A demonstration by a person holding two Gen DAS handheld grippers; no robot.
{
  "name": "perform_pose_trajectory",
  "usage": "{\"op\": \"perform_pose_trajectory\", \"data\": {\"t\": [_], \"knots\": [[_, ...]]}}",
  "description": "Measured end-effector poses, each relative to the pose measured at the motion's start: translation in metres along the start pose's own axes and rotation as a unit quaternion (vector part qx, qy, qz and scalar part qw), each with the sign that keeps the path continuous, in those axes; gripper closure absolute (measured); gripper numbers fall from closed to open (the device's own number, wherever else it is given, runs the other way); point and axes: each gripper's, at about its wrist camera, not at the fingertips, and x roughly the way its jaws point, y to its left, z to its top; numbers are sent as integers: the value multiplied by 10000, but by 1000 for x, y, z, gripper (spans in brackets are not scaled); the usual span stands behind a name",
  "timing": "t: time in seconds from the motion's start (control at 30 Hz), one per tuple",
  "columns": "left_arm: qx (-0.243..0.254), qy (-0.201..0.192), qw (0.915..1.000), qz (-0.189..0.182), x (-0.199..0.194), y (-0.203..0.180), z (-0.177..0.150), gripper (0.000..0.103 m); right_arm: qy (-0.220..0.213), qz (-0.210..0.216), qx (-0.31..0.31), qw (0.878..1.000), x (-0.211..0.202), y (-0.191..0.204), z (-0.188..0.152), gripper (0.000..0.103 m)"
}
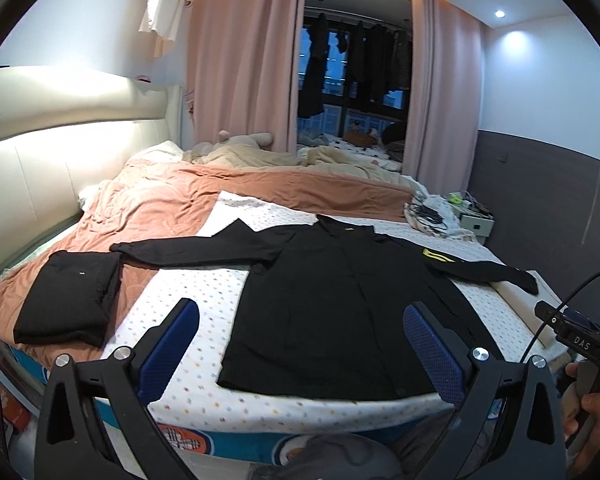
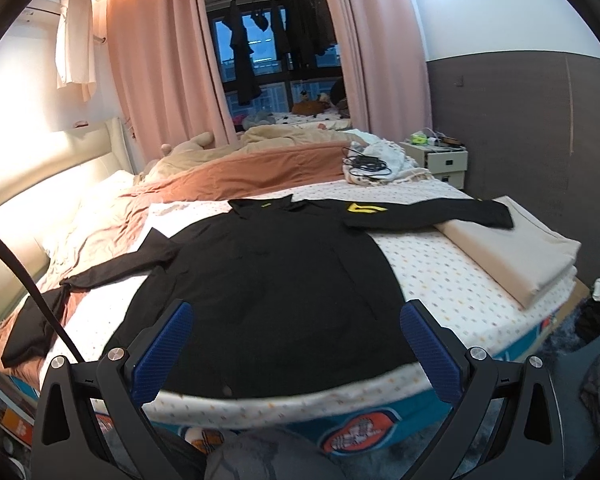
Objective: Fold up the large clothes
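Note:
A large black long-sleeved shirt [image 1: 332, 300] lies flat on the dotted white sheet, collar far, hem near, both sleeves spread out; it also fills the middle of the right wrist view [image 2: 268, 288]. A yellow patch [image 2: 364, 209] marks its right sleeve. My left gripper [image 1: 300, 332] is open and empty, above the near edge of the bed, over the hem's left part. My right gripper [image 2: 296, 336] is open and empty, above the hem. The right gripper's body also shows at the right edge of the left wrist view [image 1: 580, 340].
A folded black garment [image 1: 68, 300] lies on the orange-pink blanket [image 1: 160, 208] at the left. A folded beige cloth [image 2: 520, 256] lies at the bed's right edge. Cables on a white cloth [image 2: 368, 166] and a nightstand [image 2: 440, 160] are at the far right.

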Motion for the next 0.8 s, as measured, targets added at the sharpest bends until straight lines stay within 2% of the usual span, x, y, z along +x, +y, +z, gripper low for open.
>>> {"op": "perform_pose_trajectory", "data": {"t": [0.2, 0.37, 0.57, 0.8], "knots": [[-155, 75, 9997, 182, 31, 19, 15, 0, 97, 176, -41, 9998, 48, 7, 16, 0], [-252, 187, 9983, 488, 70, 46, 34, 0, 222, 326, -119, 9992, 95, 18, 32, 0], [-384, 376, 9962, 687, 115, 77, 51, 0, 385, 650, -11, 9971, 153, 24, 57, 0], [-747, 620, 9922, 788, 163, 122, 67, 0, 503, 938, 51, 9943, 216, 35, 78, 0]]}}
